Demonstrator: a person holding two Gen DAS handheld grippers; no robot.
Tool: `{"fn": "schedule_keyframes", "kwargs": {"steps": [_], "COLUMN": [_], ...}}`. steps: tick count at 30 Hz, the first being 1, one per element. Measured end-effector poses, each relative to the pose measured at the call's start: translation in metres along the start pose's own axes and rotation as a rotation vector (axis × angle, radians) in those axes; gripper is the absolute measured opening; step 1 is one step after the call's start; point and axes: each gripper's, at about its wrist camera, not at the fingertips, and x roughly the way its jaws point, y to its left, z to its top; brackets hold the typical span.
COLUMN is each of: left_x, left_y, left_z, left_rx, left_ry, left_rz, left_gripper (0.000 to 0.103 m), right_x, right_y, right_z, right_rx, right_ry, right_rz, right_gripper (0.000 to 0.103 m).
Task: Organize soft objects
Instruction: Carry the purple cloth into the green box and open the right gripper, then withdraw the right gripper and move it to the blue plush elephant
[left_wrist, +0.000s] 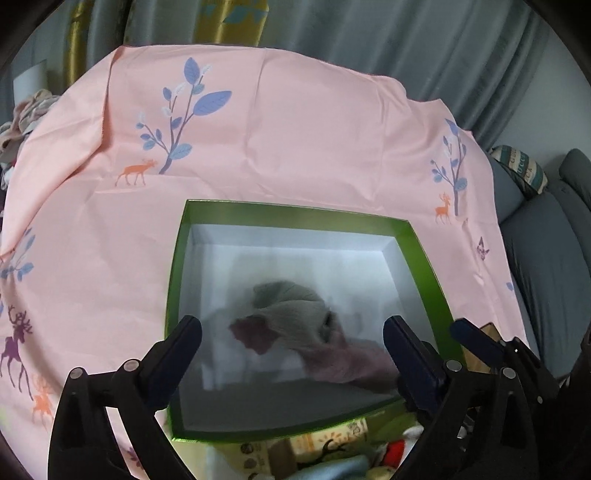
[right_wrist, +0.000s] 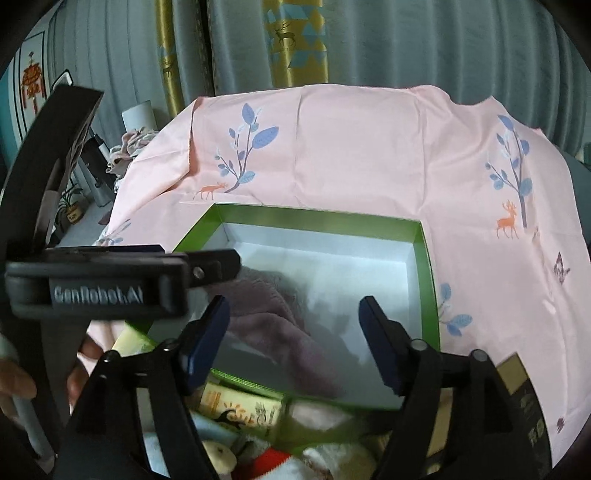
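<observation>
A green box (left_wrist: 291, 212) with a white inside lies on the pink printed cloth (left_wrist: 295, 129). In it lie a grey-beige knitted piece (left_wrist: 291, 306) and a mauve fluffy piece (left_wrist: 347, 362), blurred. My left gripper (left_wrist: 293, 343) is open and empty above the box's near half. My right gripper (right_wrist: 293, 332) is open and empty over the same box (right_wrist: 426, 258), with the mauve piece (right_wrist: 280, 332) under its left finger. The left gripper's body (right_wrist: 110, 284) shows at the left of the right wrist view.
In front of the box lies a heap of soft things: a light-blue cloth (left_wrist: 332, 469), a red-and-white piece (right_wrist: 273, 461), a cream plush (right_wrist: 221, 458) and a printed yellow box (right_wrist: 240, 406). A grey sofa (left_wrist: 546, 258) stands to the right. Curtains hang behind.
</observation>
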Motion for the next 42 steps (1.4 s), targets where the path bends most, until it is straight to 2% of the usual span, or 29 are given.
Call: {"fn": "schedule_keyframes", "kwargs": {"steps": [5, 10, 13, 16, 22, 32, 42], "left_x": [-0.027, -0.058, -0.076, -0.089, -0.109, -0.118, -0.102], "left_y": [-0.003, -0.007, -0.013, -0.018, -0.029, -0.037, -0.019], "left_z": [-0.011, -0.032, -0.049, -0.065, -0.099, -0.140, -0.170], "left_rx": [0.042, 0.083, 0.121, 0.150, 0.178, 0.182, 0.118], "left_ry": [-0.048, -0.105, -0.139, -0.157, -0.187, -0.185, -0.106], "left_rz": [0.049, 0.064, 0.105, 0.149, 0.168, 0.140, 0.072], "left_gripper": [0.099, 0.099, 0.099, 0.099, 0.099, 0.099, 0.099], "right_x": [-0.026, -0.066, -0.084, -0.094, -0.111, -0.121, -0.117], "right_y": [0.003, 0.007, 0.011, 0.014, 0.022, 0.021, 0.008], "right_z": [-0.007, -0.026, -0.040, -0.051, -0.075, -0.110, -0.144], "right_rx": [0.006, 0.012, 0.008, 0.001, 0.005, 0.045, 0.102], "right_ry": [-0.038, -0.080, -0.089, -0.083, -0.064, -0.011, 0.060], "right_rz": [0.008, 0.022, 0.019, 0.010, -0.018, -0.056, -0.062], "right_gripper": [0.087, 0.089, 0.089, 0.089, 0.089, 0.089, 0.089]}}
